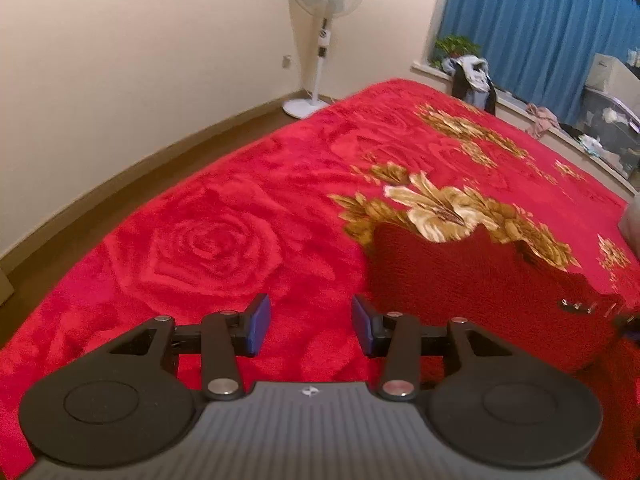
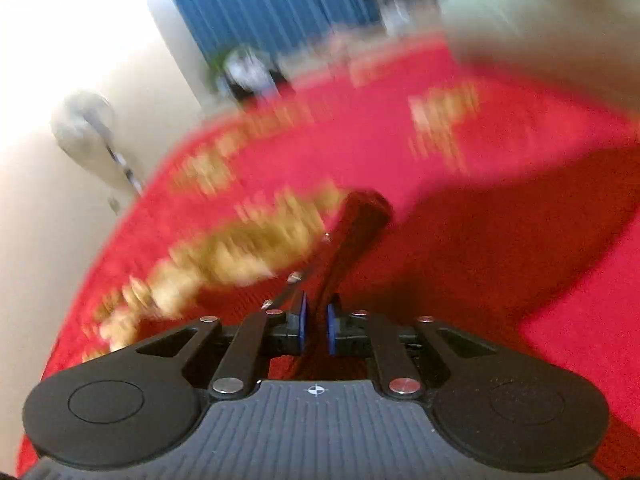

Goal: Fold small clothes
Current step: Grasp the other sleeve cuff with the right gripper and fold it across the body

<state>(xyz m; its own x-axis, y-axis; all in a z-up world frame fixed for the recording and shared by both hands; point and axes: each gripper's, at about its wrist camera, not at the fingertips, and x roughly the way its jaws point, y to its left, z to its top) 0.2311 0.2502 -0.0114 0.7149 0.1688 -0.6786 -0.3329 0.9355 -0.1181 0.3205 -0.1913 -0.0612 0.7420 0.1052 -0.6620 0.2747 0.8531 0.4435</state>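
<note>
Blue pads [image 2: 331, 330] of the right gripper [image 2: 316, 328] clamp a dark red garment [image 2: 360, 216] — a lifted strip of it. Its remaining cloth [image 1: 480, 280] lies on the red bedspread [image 1: 208, 240], right of the left gripper [image 1: 311, 322], whose fingers stand apart over bare blanket — open room toward the left edge. A fan [image 1: 324, 36] stands beyond.

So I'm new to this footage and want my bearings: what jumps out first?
The bright red blanket with gold flowers fills both views. A dark red garment lies on it to the right of the open left gripper, and the right gripper has its jaws shut on a fold of that garment. A white fan stands by the far wall.
</note>
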